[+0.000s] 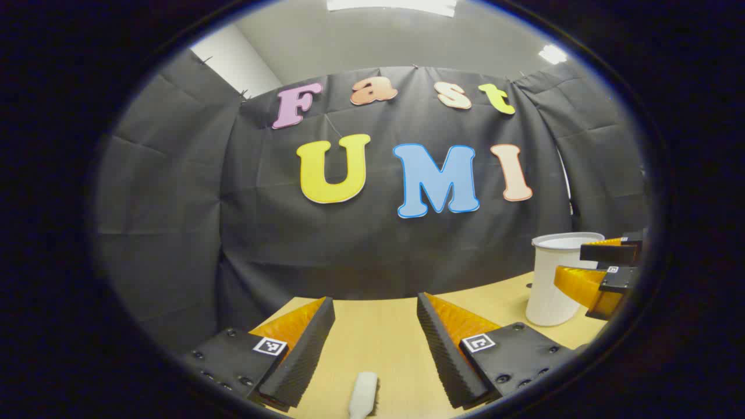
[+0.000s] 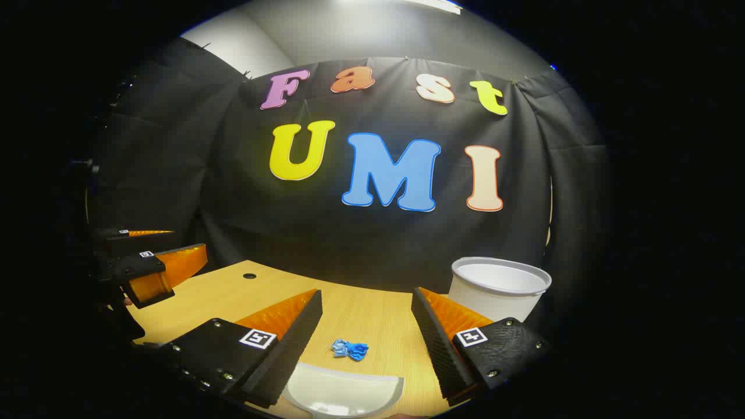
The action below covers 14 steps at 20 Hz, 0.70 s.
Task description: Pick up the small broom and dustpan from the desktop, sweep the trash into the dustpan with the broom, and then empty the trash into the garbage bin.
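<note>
In the left gripper view my left gripper [image 1: 375, 343] stands open above the wooden desktop [image 1: 384, 331], with the white handle of the small broom [image 1: 363, 394] lying just below the gap between its fingers. In the right gripper view my right gripper [image 2: 366, 340] is open too, hovering over the white dustpan [image 2: 343, 393] at the bottom edge. A crumpled blue scrap of trash [image 2: 350, 349] lies on the desktop [image 2: 244, 297] just beyond the dustpan. The white garbage bin [image 2: 497, 288] stands at the back right, and also at the right in the left gripper view, garbage bin [image 1: 553, 279].
The right gripper [image 1: 605, 273] appears at the far right of the left gripper view, next to the bin. The left gripper [image 2: 151, 267] appears at the far left of the right gripper view. A small round hole [image 2: 249, 276] marks the desktop near its back edge. The black cloth wall closes the back.
</note>
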Each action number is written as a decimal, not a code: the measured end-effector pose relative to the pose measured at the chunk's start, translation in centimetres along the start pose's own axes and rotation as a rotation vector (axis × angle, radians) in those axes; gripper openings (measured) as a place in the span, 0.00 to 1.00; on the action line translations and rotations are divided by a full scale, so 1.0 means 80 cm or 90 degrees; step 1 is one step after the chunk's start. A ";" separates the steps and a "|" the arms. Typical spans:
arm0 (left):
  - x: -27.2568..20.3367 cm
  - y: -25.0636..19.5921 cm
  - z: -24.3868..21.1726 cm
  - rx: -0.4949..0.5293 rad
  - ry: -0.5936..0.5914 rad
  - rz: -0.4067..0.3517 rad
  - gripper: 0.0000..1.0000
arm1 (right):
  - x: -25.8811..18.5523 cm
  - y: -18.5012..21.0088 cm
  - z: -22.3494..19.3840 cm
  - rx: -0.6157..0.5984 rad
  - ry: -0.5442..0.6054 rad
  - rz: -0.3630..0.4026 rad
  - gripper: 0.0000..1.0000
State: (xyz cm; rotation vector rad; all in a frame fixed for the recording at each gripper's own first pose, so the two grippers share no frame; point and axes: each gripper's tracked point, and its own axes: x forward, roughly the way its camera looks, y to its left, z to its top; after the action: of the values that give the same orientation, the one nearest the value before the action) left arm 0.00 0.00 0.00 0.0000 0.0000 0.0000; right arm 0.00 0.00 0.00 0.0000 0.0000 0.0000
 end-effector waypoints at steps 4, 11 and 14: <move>0.015 -0.012 -0.002 -0.012 0.000 -0.049 0.96 | 0.005 -0.002 -0.003 -0.003 0.014 -0.038 0.96; 0.027 -0.009 -0.033 -0.009 0.032 -0.065 0.96 | -0.013 0.025 -0.026 0.003 0.088 -0.027 0.96; 0.028 -0.005 -0.037 0.011 0.037 -0.064 0.93 | -0.020 0.033 -0.040 0.015 0.117 -0.018 0.96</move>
State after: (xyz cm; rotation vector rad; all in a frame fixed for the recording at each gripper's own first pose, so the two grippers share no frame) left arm 2.27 -0.42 -2.98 0.0166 0.0586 -0.1000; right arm -1.58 2.62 -3.18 0.0241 0.1837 -0.0286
